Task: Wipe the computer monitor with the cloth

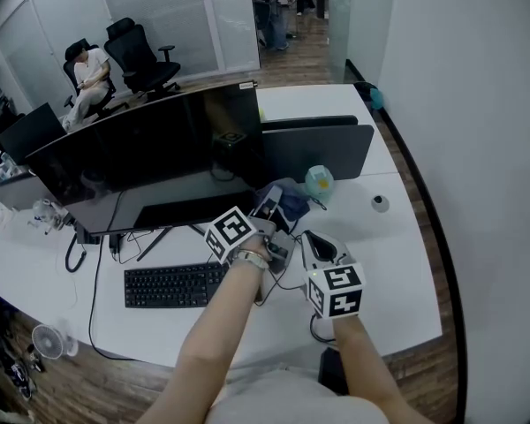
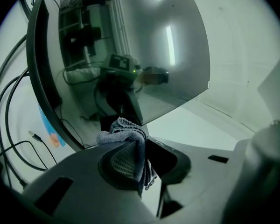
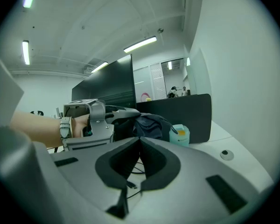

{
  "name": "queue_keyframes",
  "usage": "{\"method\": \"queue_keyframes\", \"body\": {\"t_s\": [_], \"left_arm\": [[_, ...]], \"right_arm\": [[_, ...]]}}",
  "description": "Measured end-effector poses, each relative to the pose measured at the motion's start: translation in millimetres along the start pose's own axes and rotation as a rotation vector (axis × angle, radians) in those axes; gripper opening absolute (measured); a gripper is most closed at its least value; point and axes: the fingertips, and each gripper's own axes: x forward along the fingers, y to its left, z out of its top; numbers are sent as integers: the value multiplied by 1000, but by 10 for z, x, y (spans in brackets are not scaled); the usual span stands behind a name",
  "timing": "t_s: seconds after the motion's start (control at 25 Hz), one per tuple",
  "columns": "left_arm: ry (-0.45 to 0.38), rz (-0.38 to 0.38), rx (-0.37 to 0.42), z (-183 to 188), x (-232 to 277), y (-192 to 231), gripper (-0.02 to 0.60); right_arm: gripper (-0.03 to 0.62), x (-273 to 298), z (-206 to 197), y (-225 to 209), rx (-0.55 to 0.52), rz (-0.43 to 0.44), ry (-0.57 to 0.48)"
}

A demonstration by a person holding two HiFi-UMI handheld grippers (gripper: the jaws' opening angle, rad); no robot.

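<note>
A bunched grey cloth [image 2: 127, 130] sits clamped in the left gripper [image 2: 139, 157], raised near the lower right corner of the dark curved monitor [image 1: 150, 162]; whether cloth meets glass cannot be told. Only a fold is pinched, so a sideways drag could likely pull it free; should the wad shift, the hard jaw tips might scrape the screen; a firm push could rock the panel on its stand. The right gripper [image 3: 139, 149] waits low over the white desk [image 1: 397, 263], jaws closed together on nothing. A teal container [image 1: 319, 182] stands just beyond the cloth, within reach of a careless sweep; the keyboard [image 1: 175, 285] lies to the left.
</note>
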Motion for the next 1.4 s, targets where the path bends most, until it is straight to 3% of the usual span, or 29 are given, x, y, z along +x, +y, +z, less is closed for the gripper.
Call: {"method": "queue_keyframes", "body": {"t_s": [1.4], "left_arm": [[-106,-103,-16,196,220,-595,60]], "right_arm": [[8,-28,-32,47,14,4,-6]]}}
